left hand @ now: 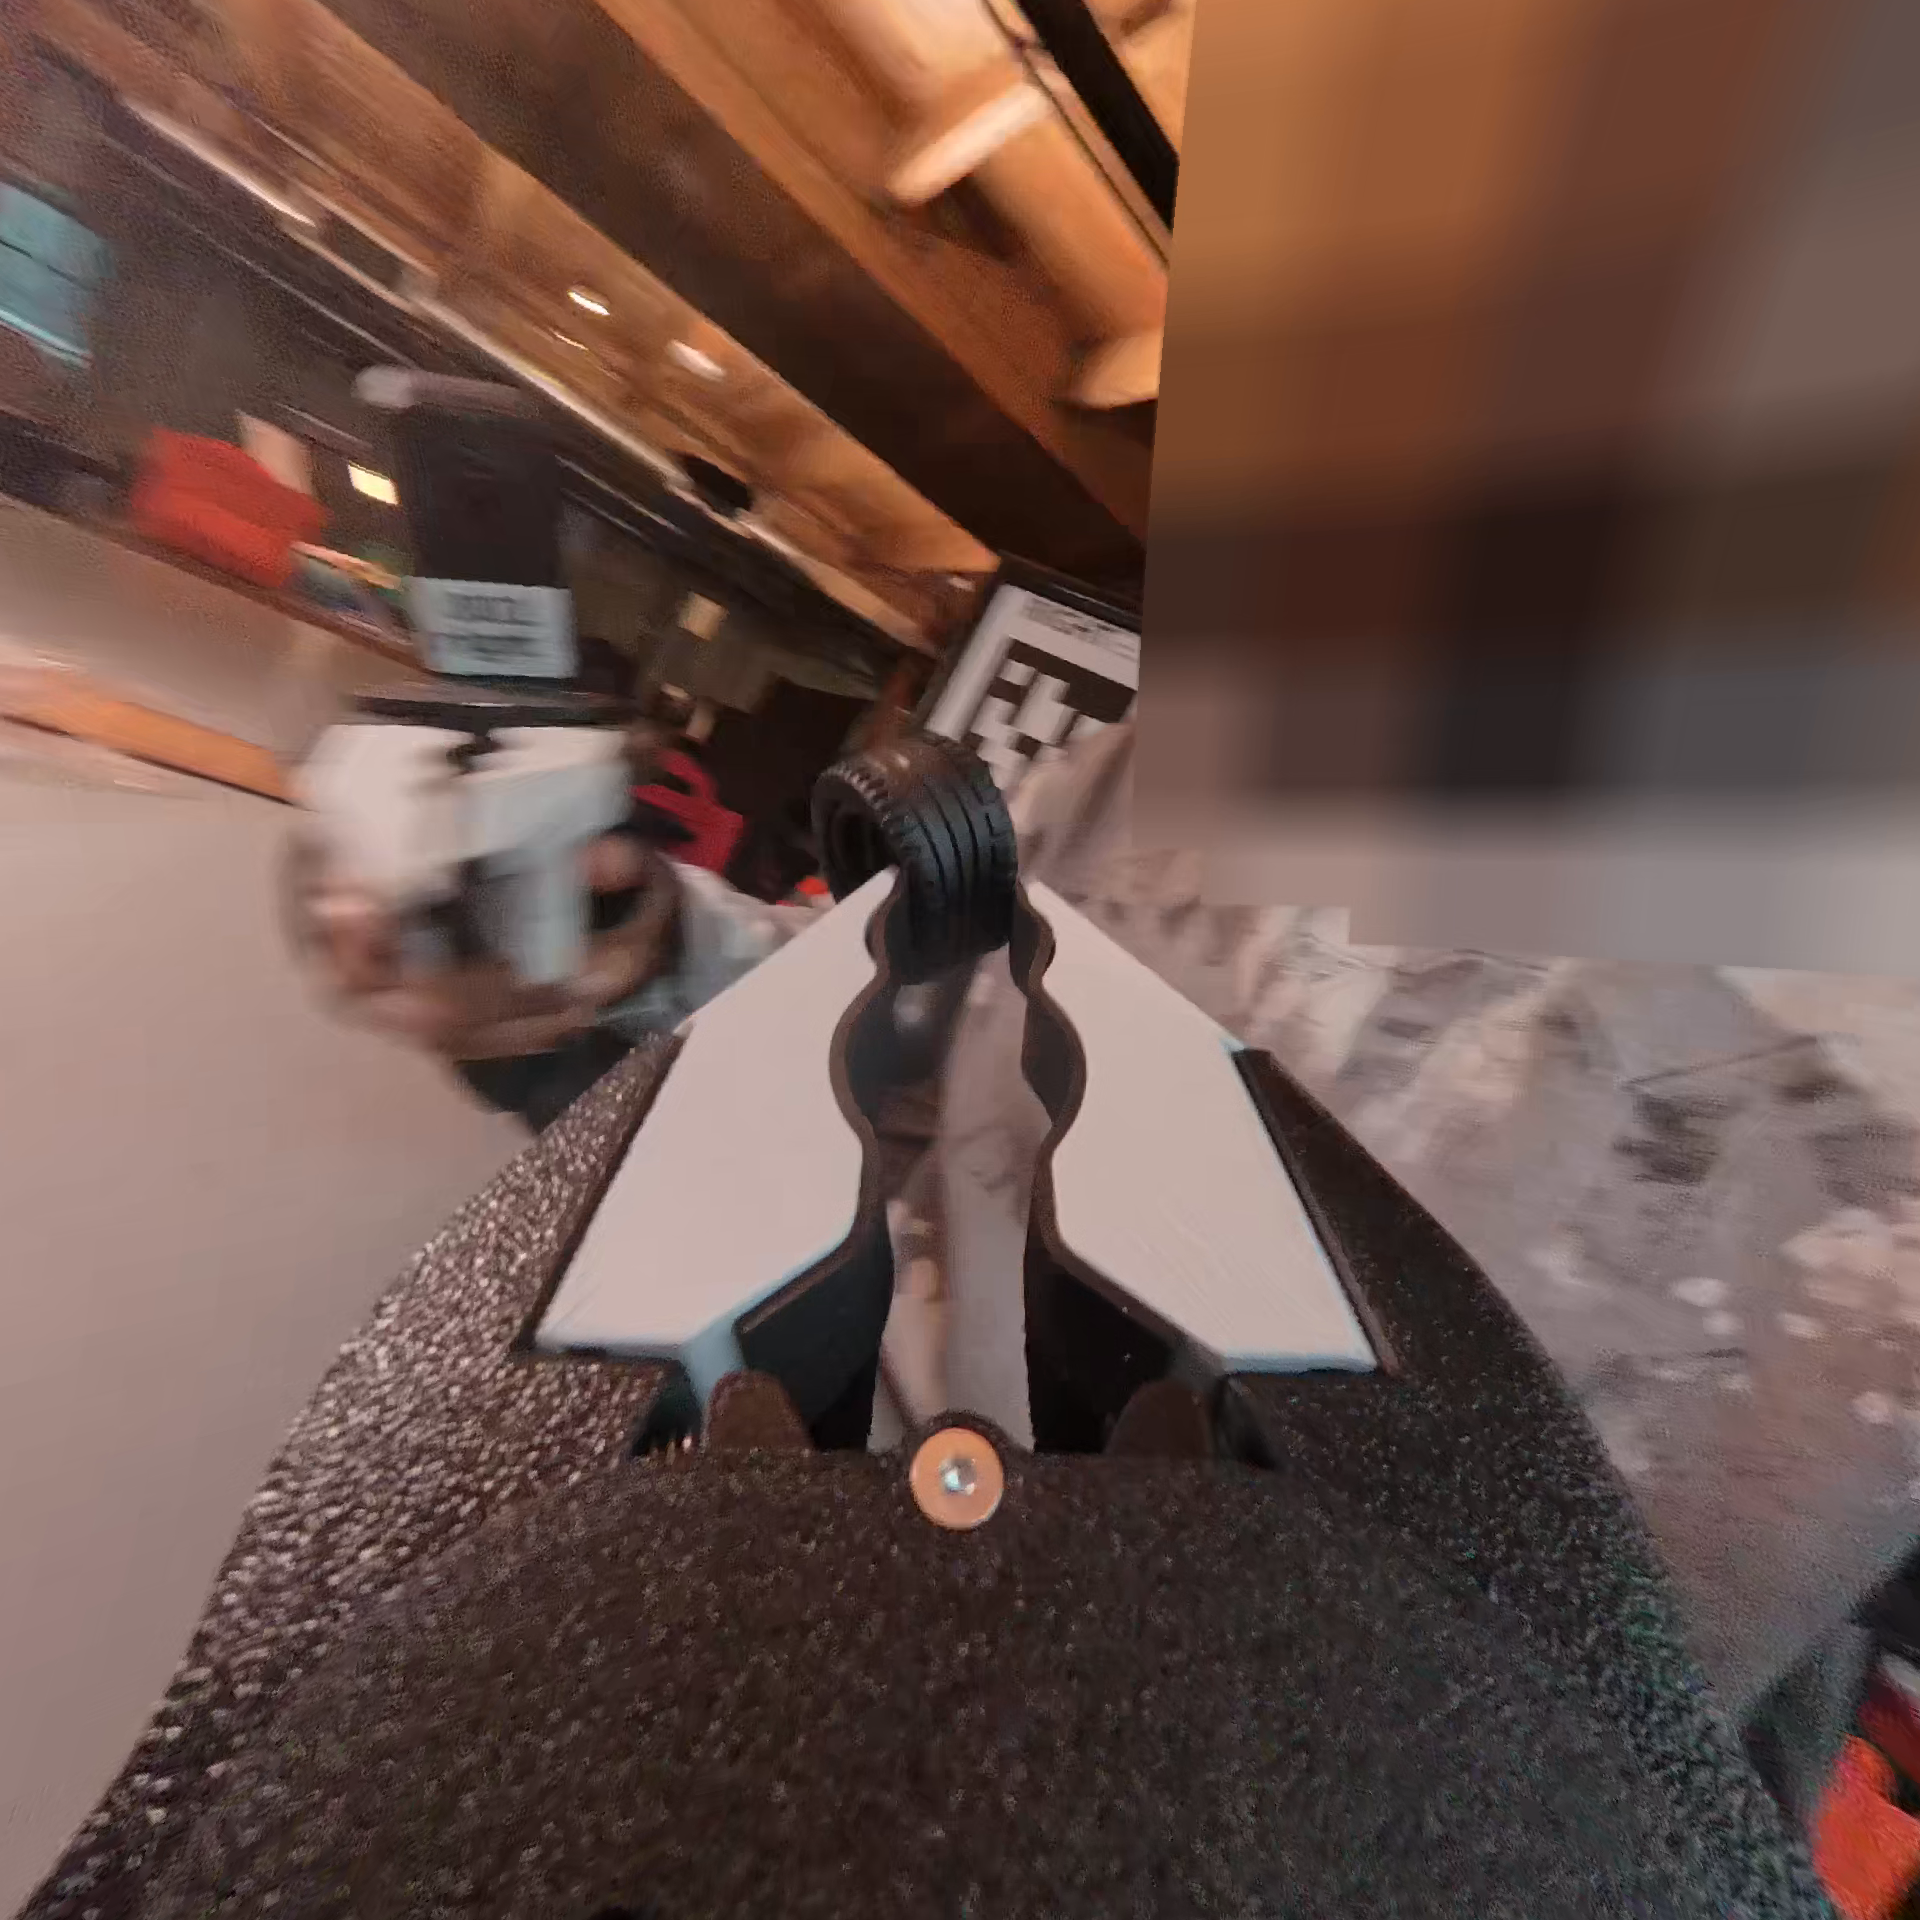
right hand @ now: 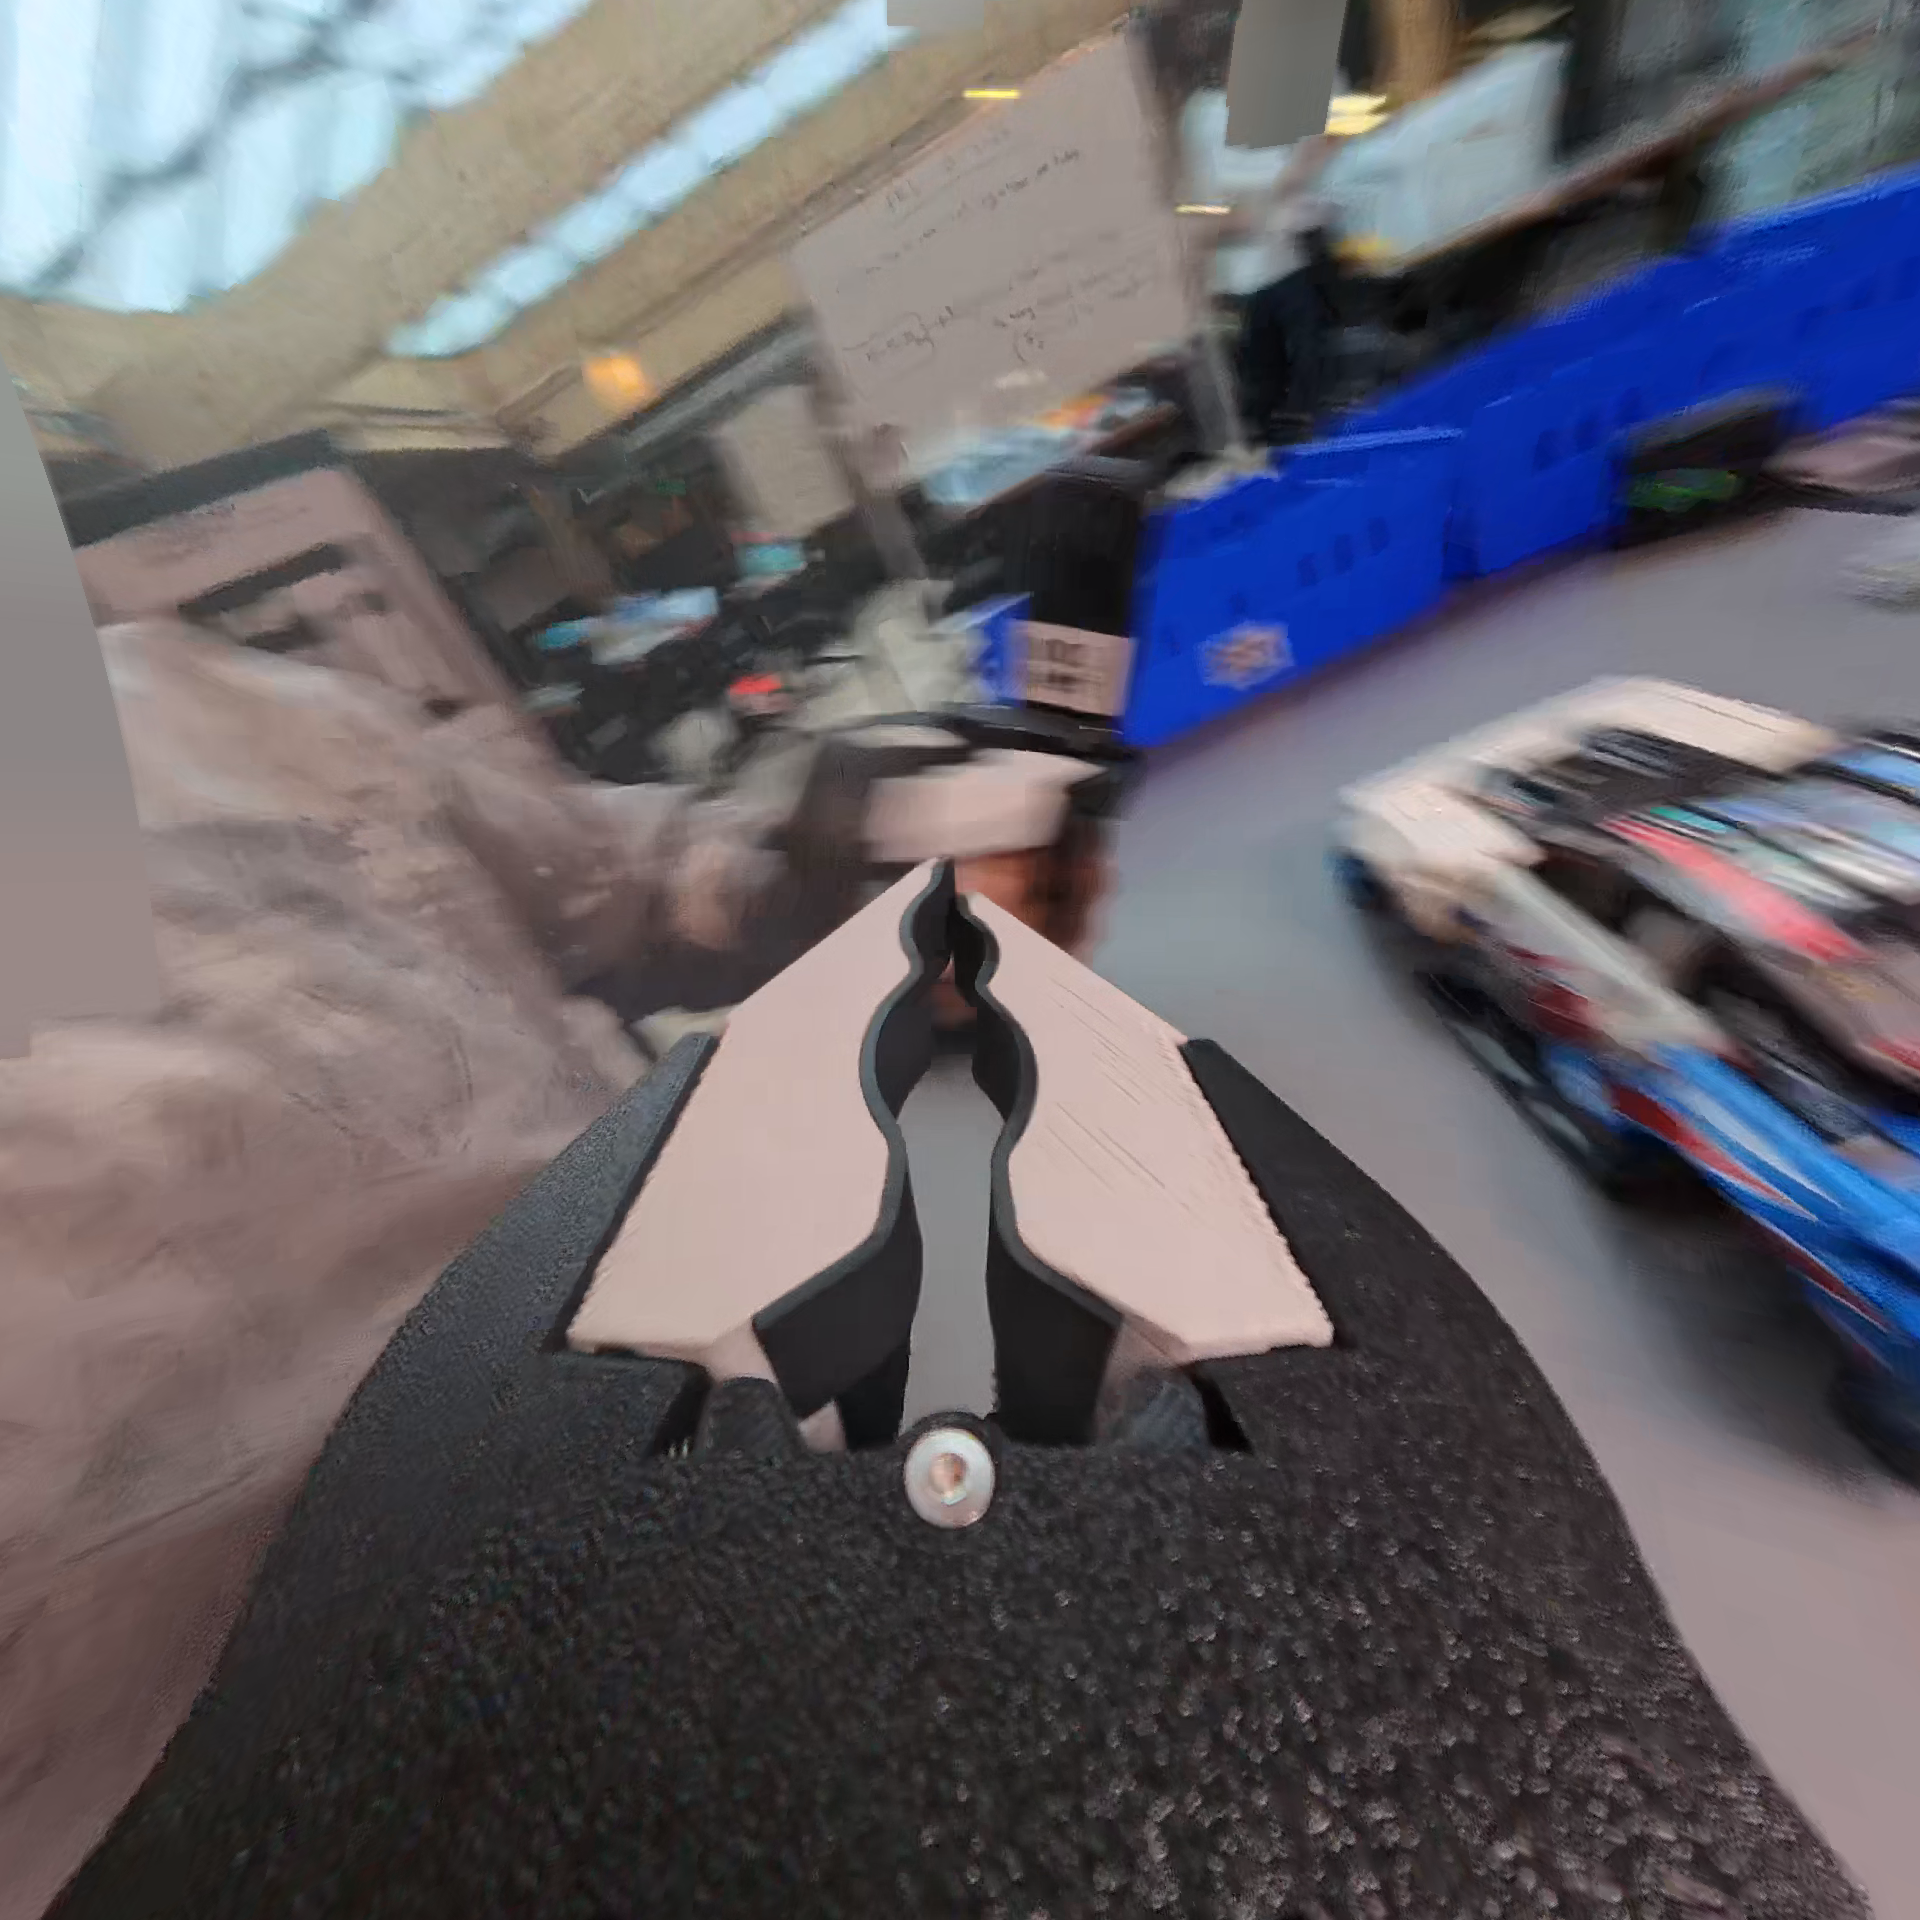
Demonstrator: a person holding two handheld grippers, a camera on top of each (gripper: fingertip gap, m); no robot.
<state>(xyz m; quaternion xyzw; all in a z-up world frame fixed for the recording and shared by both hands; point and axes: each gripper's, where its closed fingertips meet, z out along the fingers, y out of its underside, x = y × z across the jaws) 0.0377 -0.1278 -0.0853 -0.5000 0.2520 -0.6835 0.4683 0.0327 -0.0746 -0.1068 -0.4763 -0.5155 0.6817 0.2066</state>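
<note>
Left gripper (left hand: 951,894): fingers clamped on small black toy tyre (left hand: 920,847) at their tips | Right gripper (right hand: 951,914): fingers together, empty | Blurred toy race car (right hand: 1662,966) on grey counter (right hand: 1299,1091), right.

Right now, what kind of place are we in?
Probably a shared lab or workshop, though blur limits detail. The right wrist view shows a whiteboard, cluttered desks, blue panels and a model race car on the grey surface. The left tool grips a small black tire.
</note>
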